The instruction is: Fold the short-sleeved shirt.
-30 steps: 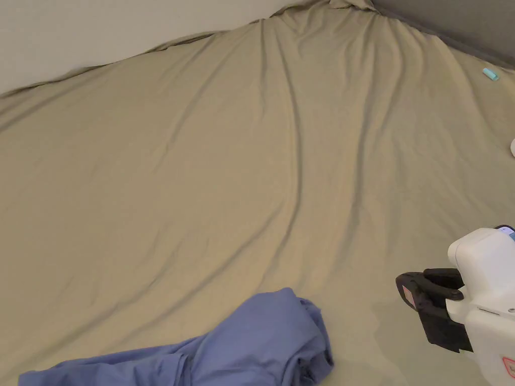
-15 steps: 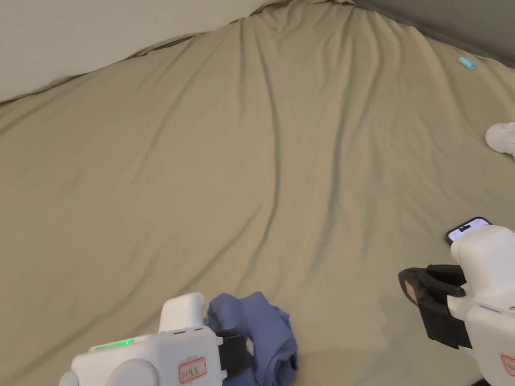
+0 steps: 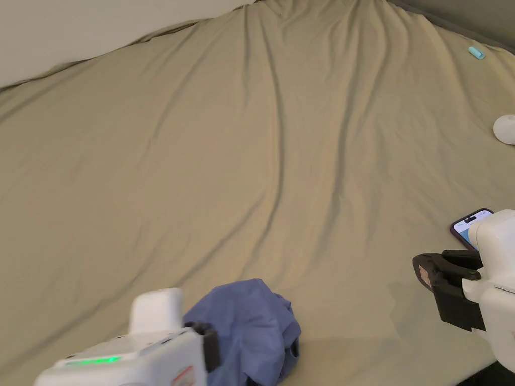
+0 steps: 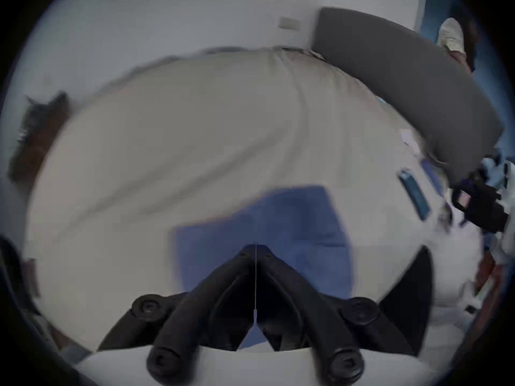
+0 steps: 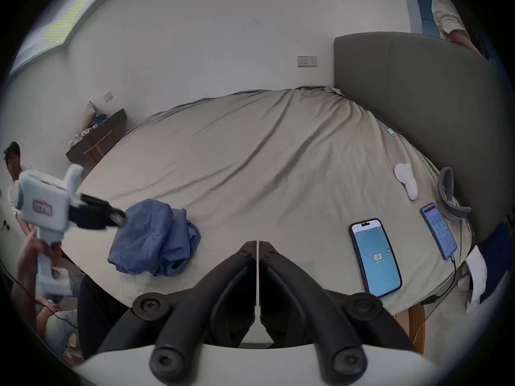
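A blue short-sleeved shirt (image 3: 251, 326) lies crumpled in a loose heap near the front edge of the bed, on a tan bedsheet (image 3: 241, 151) marked by long creases. The left gripper (image 5: 118, 219) sits just beside the heap's left side; in the right gripper view its dark jaws point at the cloth and reach its edge, though contact cannot be confirmed. In the left gripper view, which is blurred, the jaws meet along a thin seam with nothing between them, and the shirt spreads beyond the tips. The right gripper (image 3: 427, 266) hangs over the sheet well to the right of the shirt; its own view shows the jaws pressed together, empty. Just behind it lies a phone with a lit screen (image 5: 374, 257). A second phone (image 5: 439, 230) rests farther right near a grey strap, beside a small white object (image 3: 504, 128). A small turquoise item (image 3: 476, 52) lies by the grey headboard (image 5: 418, 99).
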The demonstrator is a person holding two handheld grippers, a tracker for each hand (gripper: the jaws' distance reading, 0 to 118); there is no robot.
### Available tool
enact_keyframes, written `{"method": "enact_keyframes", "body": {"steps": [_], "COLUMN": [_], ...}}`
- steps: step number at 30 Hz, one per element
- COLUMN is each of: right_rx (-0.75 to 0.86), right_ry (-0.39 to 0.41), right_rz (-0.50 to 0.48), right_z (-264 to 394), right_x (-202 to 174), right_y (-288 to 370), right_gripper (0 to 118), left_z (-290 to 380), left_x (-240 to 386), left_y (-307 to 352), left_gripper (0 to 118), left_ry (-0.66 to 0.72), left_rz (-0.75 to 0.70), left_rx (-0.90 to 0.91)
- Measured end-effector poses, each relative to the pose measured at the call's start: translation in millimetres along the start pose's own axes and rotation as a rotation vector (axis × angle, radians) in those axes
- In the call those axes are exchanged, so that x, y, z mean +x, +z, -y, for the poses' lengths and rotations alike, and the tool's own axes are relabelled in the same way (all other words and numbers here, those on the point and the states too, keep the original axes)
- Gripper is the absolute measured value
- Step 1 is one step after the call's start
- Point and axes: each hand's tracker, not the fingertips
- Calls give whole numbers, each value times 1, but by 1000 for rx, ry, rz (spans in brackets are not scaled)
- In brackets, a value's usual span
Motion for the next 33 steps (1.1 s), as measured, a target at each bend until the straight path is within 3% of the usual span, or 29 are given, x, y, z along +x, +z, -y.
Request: {"method": "enact_keyframes", "body": {"steps": [2,4,6,11,15,19,23,25,31,33], "right_rx": [-8,-18,-30,-46,-28,-3,-66,-150,-379,-341], "right_ry": [-1,2,-5,6,62,153,248,278,253,212], "right_rz": [1,16,25,20,-19,-147,-252,-237,-145,-205], "right_z": [-1,0,1,-1,-15,-36,-36,-24,22,6], "right_x": [1,3,4,-3,-26,-77,-138,-158,-157,-149], "right_y": [-1,-2,-3,-8,-4,-6,-44,-81,-181,-174], "right_gripper": [4,4,4,4,4,4,4,4,4,4], "left_z": [-1,-1,-10,-27,-18,14,48,59,72,69], "left_x": [22,46,57,70,48,-9,-65,-84,-113,-122], "left_y": [-40,-69,-79,-48,21,104,143,144,123,108], "left_gripper": [0,0,0,0,0,0,0,0,0,4], "left_ry": [-60,-173,-159,-140,-138,-69,53,107,207,263], "left_rz": [22,-83,-47,123,97,-90,-218,-241,-143,-58], "left_rx": [-63,-102,-78,19,134,241,252,237,194,175]}}
